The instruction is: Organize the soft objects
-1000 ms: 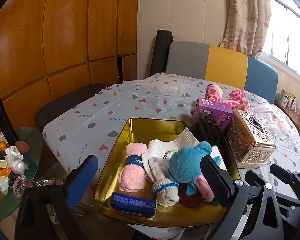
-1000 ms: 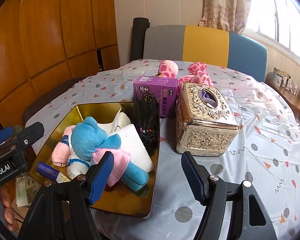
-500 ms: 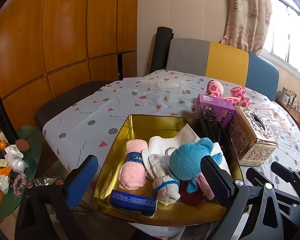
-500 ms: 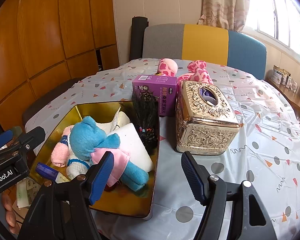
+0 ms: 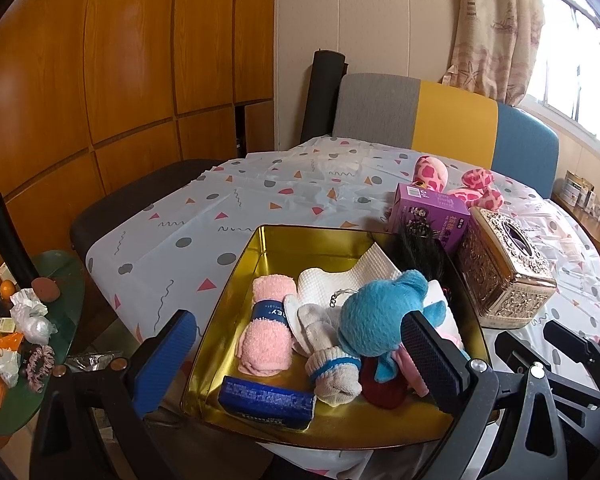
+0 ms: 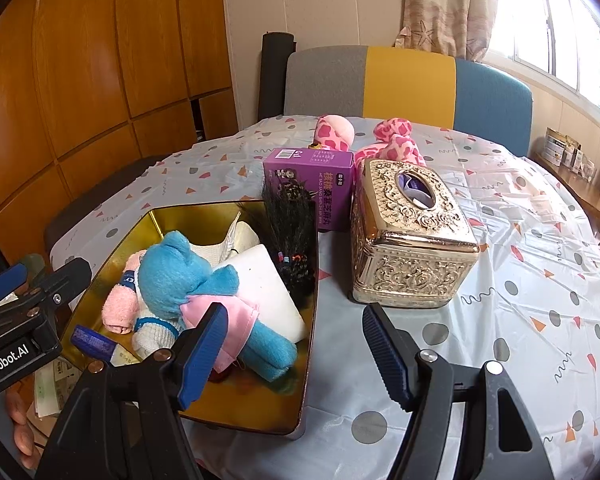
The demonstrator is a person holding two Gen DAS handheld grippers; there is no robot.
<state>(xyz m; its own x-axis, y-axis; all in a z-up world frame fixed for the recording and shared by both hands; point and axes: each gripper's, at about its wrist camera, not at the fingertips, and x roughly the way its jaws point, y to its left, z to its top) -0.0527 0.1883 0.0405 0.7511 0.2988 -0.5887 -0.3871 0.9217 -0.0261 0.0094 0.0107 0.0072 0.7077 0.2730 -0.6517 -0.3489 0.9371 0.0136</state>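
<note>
No change across the last second: left gripper [image 5: 296,360] and right gripper [image 6: 296,352] wide, empty, short of gold tray [image 5: 320,240]; pink giraffe plush [image 6: 396,140] unsorted.

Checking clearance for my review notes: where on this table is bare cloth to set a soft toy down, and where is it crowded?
Bare: patterned tablecloth right of the ornate gold tissue box, and the stretch beyond the gold metal tray toward the chair. Crowded: the tray's near half, plus the cluster of purple box, tissue box and pink spotted plush.
</note>
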